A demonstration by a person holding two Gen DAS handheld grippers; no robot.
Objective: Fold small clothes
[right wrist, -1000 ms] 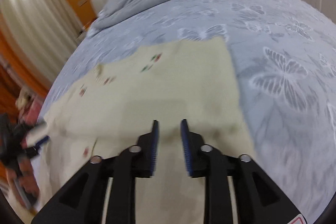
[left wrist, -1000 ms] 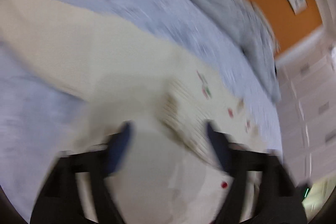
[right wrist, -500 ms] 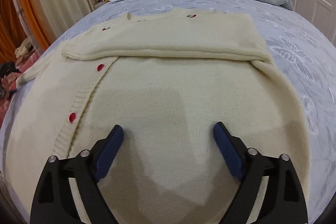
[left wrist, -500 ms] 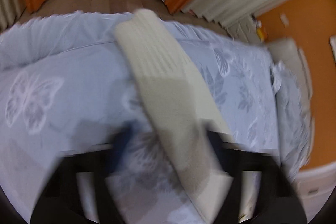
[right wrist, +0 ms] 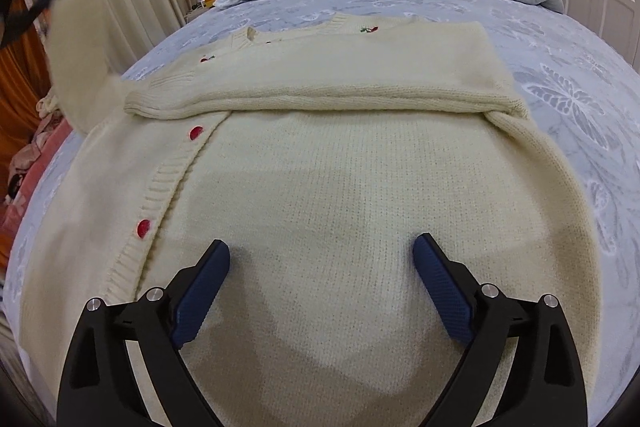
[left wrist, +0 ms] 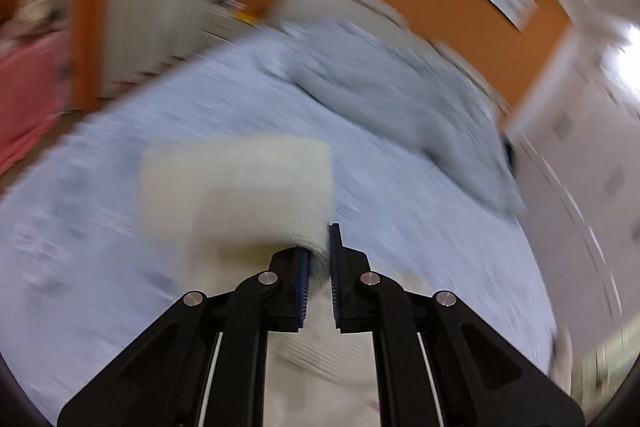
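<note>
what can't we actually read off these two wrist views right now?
- Left wrist view: motion blur smears the bed; which part of the cardigan the left gripper pinches is unclear.
- Right wrist view: cardigan's near hem hidden behind the open right gripper; the lifted sleeve is blurred.

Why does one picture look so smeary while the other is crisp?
Left wrist view: motion blur smears the bed and the lifted cream sleeve; only the left gripper is sharp. Right wrist view: crisp knit on the cardigan, fisheye bulge, soft shadow under the open right gripper.

The left hand-held gripper (left wrist: 318, 269) has closed on the cardigan's sleeve (left wrist: 240, 187) and lifted it.
</note>
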